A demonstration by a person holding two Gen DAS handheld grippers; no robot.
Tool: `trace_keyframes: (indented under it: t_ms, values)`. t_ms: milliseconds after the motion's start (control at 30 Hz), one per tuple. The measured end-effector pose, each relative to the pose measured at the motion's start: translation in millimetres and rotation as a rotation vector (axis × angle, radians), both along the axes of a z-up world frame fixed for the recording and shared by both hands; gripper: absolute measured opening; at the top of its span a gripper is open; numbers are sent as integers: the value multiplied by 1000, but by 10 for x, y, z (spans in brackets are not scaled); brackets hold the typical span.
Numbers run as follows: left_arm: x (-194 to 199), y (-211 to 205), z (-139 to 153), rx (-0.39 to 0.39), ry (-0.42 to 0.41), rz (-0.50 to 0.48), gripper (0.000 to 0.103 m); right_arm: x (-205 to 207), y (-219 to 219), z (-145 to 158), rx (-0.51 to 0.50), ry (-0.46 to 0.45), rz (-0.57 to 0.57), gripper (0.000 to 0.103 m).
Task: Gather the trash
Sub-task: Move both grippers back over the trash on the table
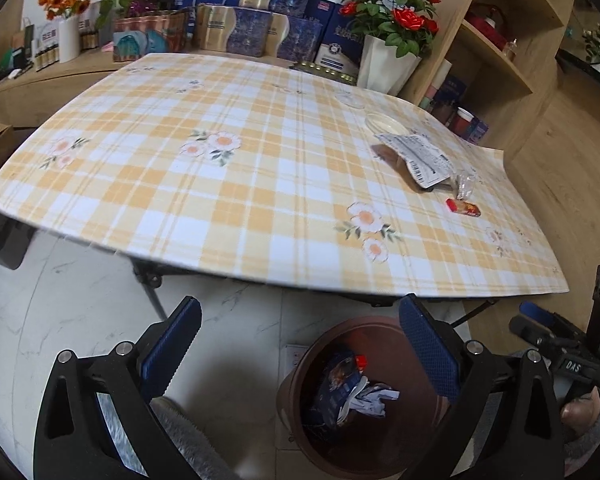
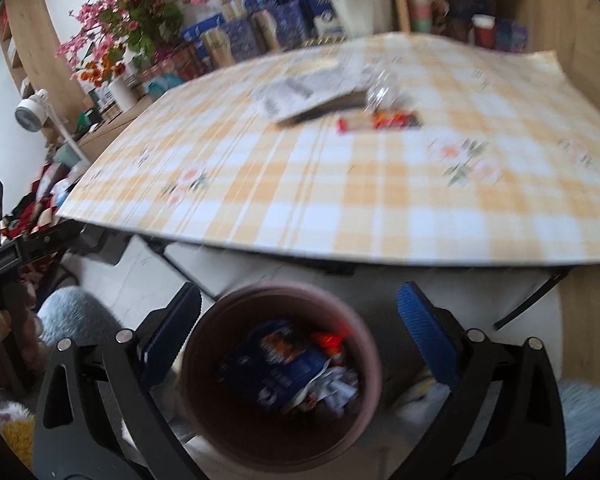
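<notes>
A: Both grippers hang over the floor by the table's near edge. The right gripper (image 2: 298, 308) has its jaws spread wide with nothing between them, right above the brown bin (image 2: 374, 364), which already holds a blue packet and crumpled paper.

B: And the left gripper (image 1: 300, 320)?

A: Wide as well, empty — the bin (image 1: 288, 392) sits under its right finger.

B: What's left to collect?

A: Near the table's right edge: a printed paper bag (image 1: 416, 154), a crinkled clear wrapper (image 1: 465, 185) touching its near end, and a small red snack packet (image 1: 463, 207) just beside that.

B: Then I'd lift clear of the table edge (image 2: 340, 256) first — it overhangs the bin — and take the red packet (image 2: 378, 122) across its narrow side, low and flat.
</notes>
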State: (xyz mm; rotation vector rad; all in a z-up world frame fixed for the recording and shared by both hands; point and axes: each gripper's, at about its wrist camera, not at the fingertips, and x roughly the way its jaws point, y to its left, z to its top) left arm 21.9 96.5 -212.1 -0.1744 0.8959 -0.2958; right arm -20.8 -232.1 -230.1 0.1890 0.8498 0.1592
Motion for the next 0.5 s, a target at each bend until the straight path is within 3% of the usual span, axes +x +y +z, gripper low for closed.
trace_keyframes:
  t_ms: [167, 300, 367, 500]
  values:
    - [369, -197, 150, -97, 22, -47, 80, 158, -227, 155, -54, -47, -69, 97]
    - [795, -449, 236, -249, 57, -83, 71, 318, -446, 205, -55, -32, -134, 97]
    - [1068, -594, 191, -343, 103, -82, 65, 354, -500, 198, -64, -27, -168, 97]
    - [1503, -837, 23, -451, 180, -61, 52, 466, -676, 144, -38, -10, -203, 97]
